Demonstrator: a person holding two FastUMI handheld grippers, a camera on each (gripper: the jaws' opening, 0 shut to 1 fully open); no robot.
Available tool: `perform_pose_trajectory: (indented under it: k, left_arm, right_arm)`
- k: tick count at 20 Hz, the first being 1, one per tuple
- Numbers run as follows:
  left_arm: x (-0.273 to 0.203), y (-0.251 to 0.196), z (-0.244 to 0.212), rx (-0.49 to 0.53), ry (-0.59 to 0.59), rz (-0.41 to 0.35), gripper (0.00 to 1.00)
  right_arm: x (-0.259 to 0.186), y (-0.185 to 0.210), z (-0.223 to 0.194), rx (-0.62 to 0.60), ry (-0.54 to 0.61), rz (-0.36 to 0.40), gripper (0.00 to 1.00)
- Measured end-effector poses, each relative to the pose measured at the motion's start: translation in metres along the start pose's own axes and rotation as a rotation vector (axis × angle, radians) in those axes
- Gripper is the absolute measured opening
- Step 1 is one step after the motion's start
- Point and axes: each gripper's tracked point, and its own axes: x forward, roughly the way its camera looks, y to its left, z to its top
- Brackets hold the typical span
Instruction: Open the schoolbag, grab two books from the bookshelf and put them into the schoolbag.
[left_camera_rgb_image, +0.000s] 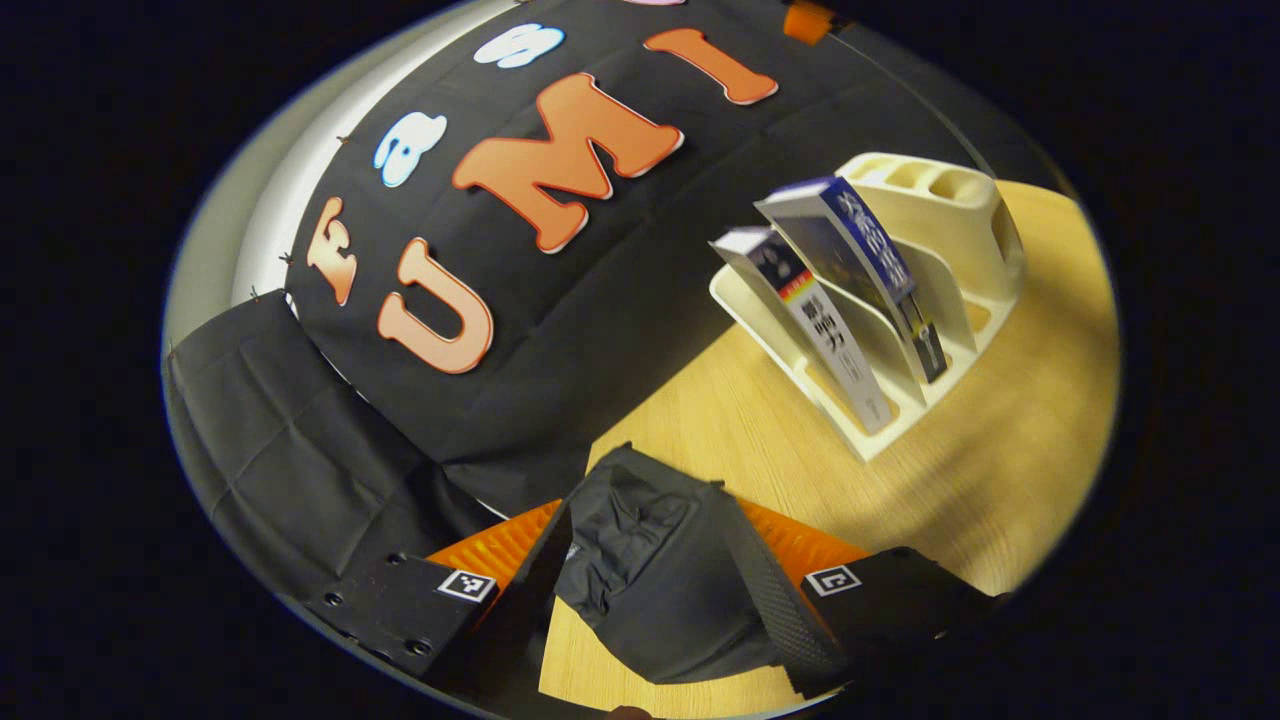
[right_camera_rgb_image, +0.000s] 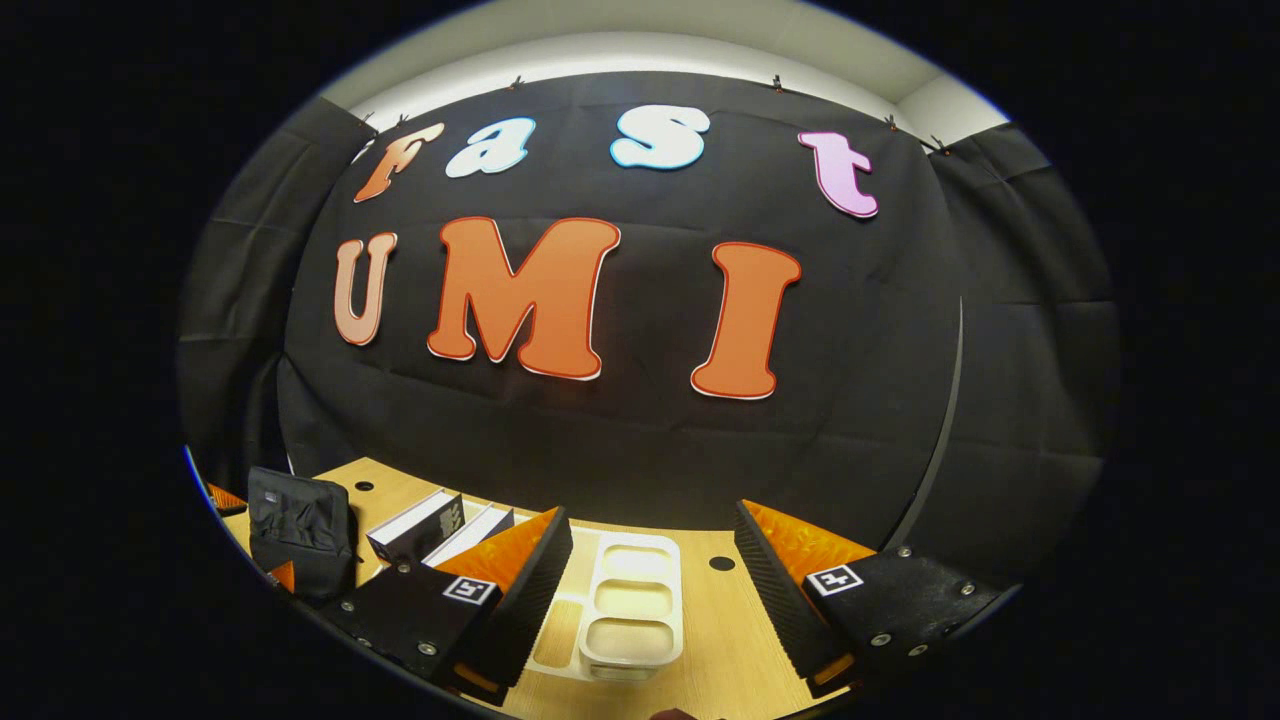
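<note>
Left gripper (left_camera_rgb_image: 660, 580) closed around a fold of the bag (left_camera_rgb_image: 650, 590), black fabric bunched between both fingers, low over the table (left_camera_rgb_image: 1000, 480). Beyond it, rack (left_camera_rgb_image: 960, 230) standing on the table, well apart from the bag, with two books (left_camera_rgb_image: 850, 300) leaning in its slots. Right gripper (right_camera_rgb_image: 650, 590) wide open, holding nothing, hovering above the pale compartments at the rack's end. In the right gripper view, bag seen off to the left near the table's edge, books between it and the open fingers.

Judged an early stage: bag gripped but not clearly open; zip hidden, so could not tell how far opening had got. Both books in the rack, none in the bag. Left to do, by the look of it: finish opening, then fetch each book and drop it in
</note>
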Motion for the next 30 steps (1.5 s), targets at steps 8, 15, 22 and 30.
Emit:
perform_pose_trajectory:
  k: [8,15,22,30]
  left_arm:
    - [0.000,-0.038,-0.080,0.161,0.137,-0.077,0.97]
    - [0.009,-0.046,-0.122,0.241,0.218,-0.053,0.96]
    - [0.032,-0.016,-0.114,0.266,0.203,0.028,0.95]
    - [0.068,0.004,-0.102,0.257,0.225,-0.009,0.69]
  right_arm:
    - [0.010,0.010,-0.007,-0.010,0.011,0.032,0.97]
    - [0.012,0.009,-0.010,-0.006,0.015,0.035,0.96]
    - [0.009,-0.001,-0.011,0.001,0.015,0.008,0.96]
    - [0.004,-0.014,-0.001,-0.014,-0.012,-0.008,0.97]
